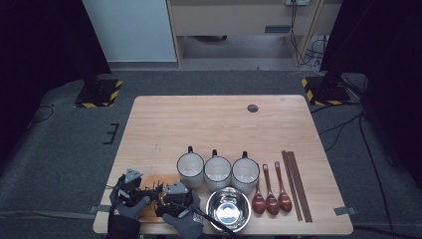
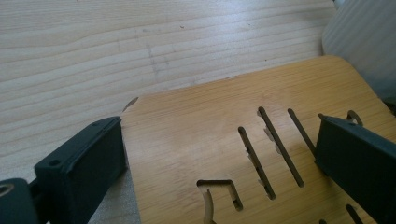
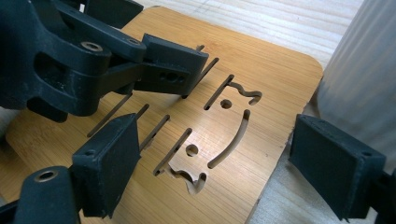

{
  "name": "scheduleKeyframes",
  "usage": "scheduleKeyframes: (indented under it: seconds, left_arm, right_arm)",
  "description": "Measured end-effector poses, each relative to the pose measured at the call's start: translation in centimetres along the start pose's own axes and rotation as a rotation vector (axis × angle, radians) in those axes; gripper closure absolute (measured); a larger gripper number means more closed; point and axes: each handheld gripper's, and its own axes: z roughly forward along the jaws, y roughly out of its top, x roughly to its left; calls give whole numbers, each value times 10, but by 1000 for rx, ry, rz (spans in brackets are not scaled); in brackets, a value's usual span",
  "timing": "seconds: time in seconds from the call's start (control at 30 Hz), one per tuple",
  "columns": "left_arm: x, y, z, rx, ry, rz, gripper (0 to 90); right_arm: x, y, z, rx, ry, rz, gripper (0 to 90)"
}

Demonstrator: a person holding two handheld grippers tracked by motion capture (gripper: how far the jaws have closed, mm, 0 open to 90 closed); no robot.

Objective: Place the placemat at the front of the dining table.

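A bamboo board [image 1: 149, 211] with slots and curved cut-outs lies flat at the table's near left corner. Both gloved hands hold their grippers low over it. My left gripper [image 2: 219, 126] is open: its left jaw stands at the board's [image 2: 187, 140] left edge and its right jaw hovers over the slotted part. My right gripper [image 3: 215, 128] is open too, its left jaw above the board [image 3: 280, 74] and its right jaw past the board's right edge, beside a white mug [image 3: 359, 70]. The left gripper [image 3: 140, 35] reaches in from the upper left in the right gripper view.
Three white mugs [image 1: 218, 172] stand in a row right of the board, the nearest [image 1: 190, 169] close to my right gripper [image 1: 171, 191]. A steel bowl [image 1: 228, 209], three dark spoons [image 1: 271, 191] and chopsticks [image 1: 297, 184] lie further right. The wooden table [image 1: 209, 124] stretches behind.
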Motion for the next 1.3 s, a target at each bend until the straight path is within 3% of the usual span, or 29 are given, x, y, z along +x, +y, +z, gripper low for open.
scheduleKeyframes:
  seconds: [0.7, 1.3]
  left_arm:
    - [-6, 5, -24, -52, 32, -13, 10]
    - [-11, 23, -48, -117, 61, 1, 10]
  right_arm:
    - [5, 12, -16, -30, 30, -31, 163]
    - [7, 31, -35, -83, 38, -65, 163]
